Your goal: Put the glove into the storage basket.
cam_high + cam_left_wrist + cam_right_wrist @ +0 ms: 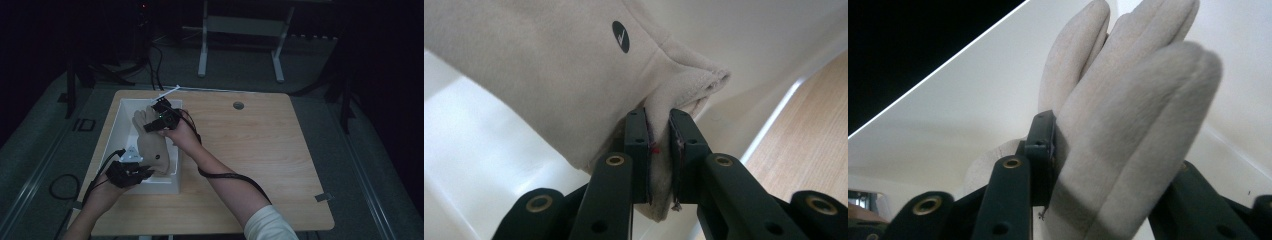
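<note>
Left tool (659, 150) pinching glove (549, 75) cuff, white bin (112, 137)

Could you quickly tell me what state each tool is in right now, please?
Left tool: shut on the cuff of the beige glove.
Right tool: shut on the glove's fingers.

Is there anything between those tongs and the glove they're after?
Nothing visible: both tongs are already on the beige glove over the white box. Left tongs pinch its cuff; right tongs clamp its fingers.
</note>
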A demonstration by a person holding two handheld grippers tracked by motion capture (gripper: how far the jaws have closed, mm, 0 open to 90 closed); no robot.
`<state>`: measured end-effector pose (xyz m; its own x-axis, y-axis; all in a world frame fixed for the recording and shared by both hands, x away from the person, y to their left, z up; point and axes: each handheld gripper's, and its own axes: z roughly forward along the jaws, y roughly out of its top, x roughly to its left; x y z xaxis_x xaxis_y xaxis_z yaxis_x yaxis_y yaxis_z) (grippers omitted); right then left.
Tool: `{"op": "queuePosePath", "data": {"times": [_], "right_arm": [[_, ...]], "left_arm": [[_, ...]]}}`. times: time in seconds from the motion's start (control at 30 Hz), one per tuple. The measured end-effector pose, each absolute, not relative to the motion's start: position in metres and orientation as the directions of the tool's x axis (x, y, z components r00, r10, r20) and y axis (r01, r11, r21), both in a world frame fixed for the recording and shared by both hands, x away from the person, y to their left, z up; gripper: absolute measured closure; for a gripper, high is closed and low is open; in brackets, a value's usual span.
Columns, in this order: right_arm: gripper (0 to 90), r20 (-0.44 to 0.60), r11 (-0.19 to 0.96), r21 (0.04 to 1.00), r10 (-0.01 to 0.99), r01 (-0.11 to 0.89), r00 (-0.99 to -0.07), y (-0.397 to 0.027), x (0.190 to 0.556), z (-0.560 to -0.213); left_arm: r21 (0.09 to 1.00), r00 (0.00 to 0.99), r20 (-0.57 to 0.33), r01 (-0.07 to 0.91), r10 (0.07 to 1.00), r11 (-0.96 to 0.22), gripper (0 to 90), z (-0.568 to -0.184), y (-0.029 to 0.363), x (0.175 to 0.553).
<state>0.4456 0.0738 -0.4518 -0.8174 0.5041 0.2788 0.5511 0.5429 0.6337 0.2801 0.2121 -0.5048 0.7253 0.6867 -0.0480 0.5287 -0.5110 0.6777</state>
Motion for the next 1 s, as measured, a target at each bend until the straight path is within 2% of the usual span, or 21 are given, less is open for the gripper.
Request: {"op": "queuePosePath", "data": {"times": [0.03,0.07,0.1,0.13,0.23,0.3,0.43,0.77,0.9,1.0], "right_arm": [[62.9,0.277,0.544,0.632,0.508,0.553,-0.816,0.074,0.446,-0.452],[54.2,0.267,0.555,0.618,0.518,0.557,-0.813,0.075,0.447,-0.453],[54.2,0.267,0.555,0.618,0.518,0.557,-0.813,0.075,0.447,-0.453],[48.1,0.269,0.556,0.609,0.526,0.566,-0.807,0.075,0.448,-0.453],[37.6,0.256,0.541,0.628,0.535,0.559,-0.805,0.071,0.451,-0.45],[35.5,0.258,0.526,0.641,0.538,0.559,-0.802,0.067,0.452,-0.446],[33.4,0.248,0.523,0.654,0.534,0.546,-0.809,0.057,0.452,-0.44],[27.5,0.271,0.524,0.674,0.48,0.52,-0.834,0.035,0.438,-0.432],[20.3,0.287,0.528,0.687,0.433,0.498,-0.855,0.023,0.429,-0.424],[20.4,0.289,0.518,0.703,0.418,0.488,-0.861,0.013,0.424,-0.418]], "left_arm": [[0.673,0.724,-0.055,0.536,0.688,-0.51,80.7,-0.506,0.211,0.281],[0.664,0.722,-0.066,0.547,0.689,-0.51,74.6,-0.506,0.21,0.283],[0.658,0.716,-0.079,0.56,0.693,-0.504,74.6,-0.508,0.21,0.285],[0.652,0.71,-0.077,0.567,0.701,-0.503,68.2,-0.509,0.209,0.285],[0.656,0.698,-0.085,0.576,0.711,-0.487,60.6,-0.51,0.21,0.286],[0.666,0.693,-0.094,0.577,0.714,-0.473,60.2,-0.509,0.211,0.286],[0.686,0.677,-0.112,0.582,0.727,-0.436,52.9,-0.505,0.209,0.283],[0.743,0.681,-0.128,0.548,0.721,-0.385,52.4,-0.482,0.203,0.277],[0.783,0.692,-0.131,0.512,0.71,-0.354,52.5,-0.462,0.199,0.275],[0.797,0.703,-0.125,0.491,0.7,-0.351,52.5,-0.451,0.195,0.274]]}}
